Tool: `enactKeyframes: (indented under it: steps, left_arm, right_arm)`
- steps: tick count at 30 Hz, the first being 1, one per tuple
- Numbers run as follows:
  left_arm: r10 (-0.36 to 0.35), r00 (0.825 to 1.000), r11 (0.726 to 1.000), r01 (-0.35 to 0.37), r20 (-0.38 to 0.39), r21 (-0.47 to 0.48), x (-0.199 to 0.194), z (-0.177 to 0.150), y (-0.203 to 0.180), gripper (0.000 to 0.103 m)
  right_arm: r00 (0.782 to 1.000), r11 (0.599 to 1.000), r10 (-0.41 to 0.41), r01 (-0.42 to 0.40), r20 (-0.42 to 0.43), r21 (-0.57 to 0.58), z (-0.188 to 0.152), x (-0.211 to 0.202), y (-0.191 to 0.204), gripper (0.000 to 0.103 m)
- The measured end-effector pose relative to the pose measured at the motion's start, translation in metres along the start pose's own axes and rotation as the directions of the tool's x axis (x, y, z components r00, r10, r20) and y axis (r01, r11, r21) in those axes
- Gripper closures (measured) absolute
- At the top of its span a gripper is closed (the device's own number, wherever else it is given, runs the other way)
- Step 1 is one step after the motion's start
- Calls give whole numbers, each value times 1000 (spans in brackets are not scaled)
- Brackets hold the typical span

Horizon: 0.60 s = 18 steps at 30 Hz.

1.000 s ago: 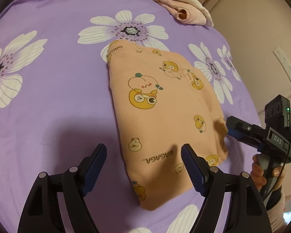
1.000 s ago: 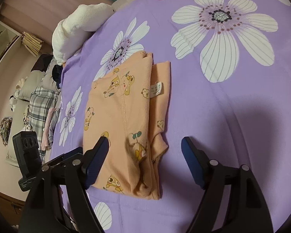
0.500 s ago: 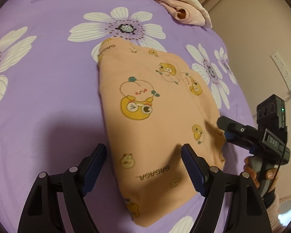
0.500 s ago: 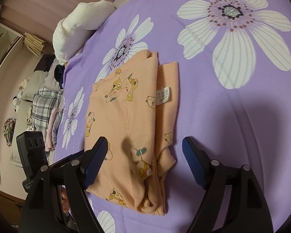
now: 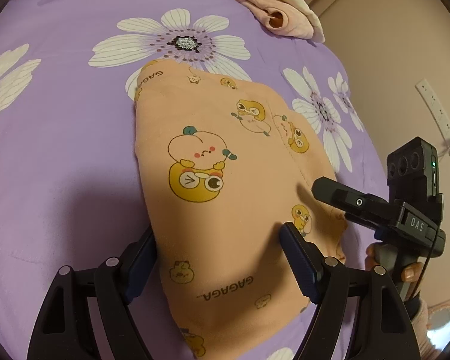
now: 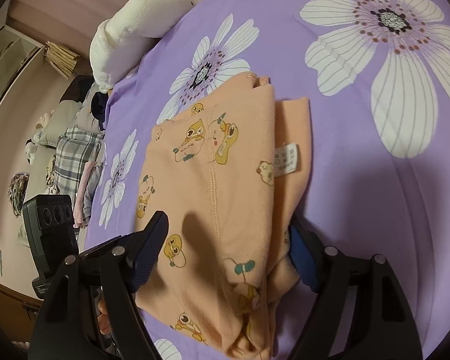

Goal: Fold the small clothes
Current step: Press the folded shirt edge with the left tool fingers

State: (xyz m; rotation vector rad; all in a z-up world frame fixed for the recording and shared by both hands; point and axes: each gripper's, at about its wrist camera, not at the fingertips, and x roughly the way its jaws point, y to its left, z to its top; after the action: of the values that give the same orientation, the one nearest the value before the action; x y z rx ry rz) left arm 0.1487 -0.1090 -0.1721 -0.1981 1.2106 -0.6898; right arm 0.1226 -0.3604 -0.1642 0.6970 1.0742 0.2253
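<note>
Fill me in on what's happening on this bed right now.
A person is folding small clothes with a handheld gripper in each hand. The orange cartoon-print garment lies folded on the purple flowered bedsheet. The left gripper and the right gripper both sit low at its near edges, jaws open with fabric between the fingers, nothing clamped yet. A white label shows on a lower layer. A pink garment lies bundled at the far edge.
</note>
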Motion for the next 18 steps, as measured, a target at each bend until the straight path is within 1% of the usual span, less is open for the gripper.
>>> enactKeyframes:
  steps: [8,12,14,18]
  left_arm:
    - [-14,1000,1000,14,4,-8,4,5,0,25]
    - [-25,1000,1000,25,4,-16,8,9,1,25]
    - [-25,1000,999,25,4,-20,9,11,1,25]
    - [-22,1000,999,22,5,-24,10,12,1,25]
  right_arm:
    - [1000,1000,4,-4,-2,-18,5,8,3,32]
    - [1000,999,-5,5,3,-40,7,14,6,36]
    - [1000,999,-11,11,7,-46,7,16,6,41]
    - [1000,998,-22,23,15,-52,8,17,8,43]
